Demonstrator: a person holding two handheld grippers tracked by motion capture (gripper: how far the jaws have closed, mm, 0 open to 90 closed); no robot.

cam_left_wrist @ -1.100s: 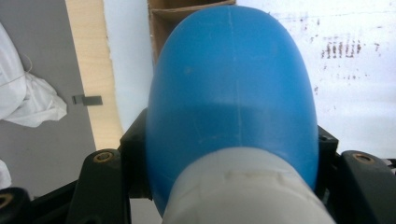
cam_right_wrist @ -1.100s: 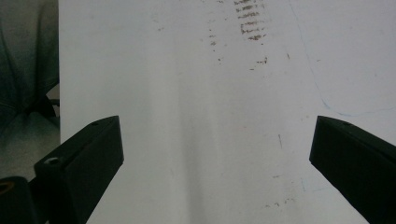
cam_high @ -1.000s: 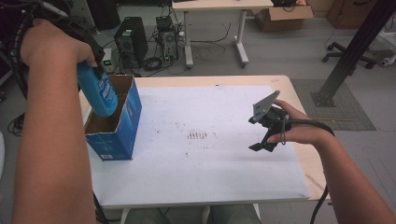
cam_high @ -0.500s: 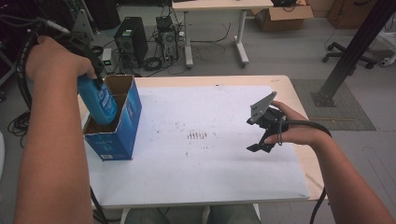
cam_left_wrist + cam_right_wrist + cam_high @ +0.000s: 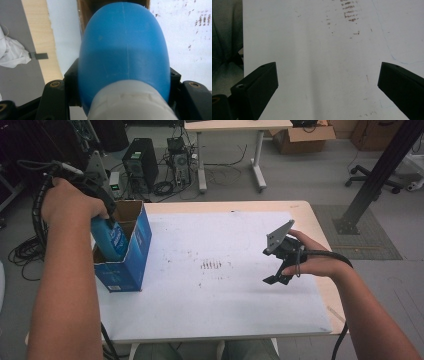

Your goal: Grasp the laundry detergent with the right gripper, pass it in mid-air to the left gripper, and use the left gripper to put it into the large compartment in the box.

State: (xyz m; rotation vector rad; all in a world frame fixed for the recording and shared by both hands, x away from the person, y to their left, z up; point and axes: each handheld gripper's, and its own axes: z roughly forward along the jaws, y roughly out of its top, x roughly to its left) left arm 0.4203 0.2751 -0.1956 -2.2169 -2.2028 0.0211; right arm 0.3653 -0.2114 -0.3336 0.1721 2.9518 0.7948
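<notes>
Two grippers: left one [image 5: 102,205] clamped on the bottle; right one [image 5: 280,262] held with jaws wide apart, nothing between them, above the white sheet [image 5: 215,270].
Bottle [image 5: 111,237]: smooth blue plastic, rounded shoulder, pale cap end toward the jaws, printed label.
Bottle's place: lower end inside the open-topped blue cardboard box [image 5: 131,255] at the table's left edge.

A white sheet [image 5: 210,285] is covering the wooden table [image 5: 320,230], bearing brown smudges [image 5: 211,265]. Behind, a black computer tower [image 5: 141,162] and tangled cables [image 5: 172,185] are sitting beside a cardboard carton [image 5: 300,135].
</notes>
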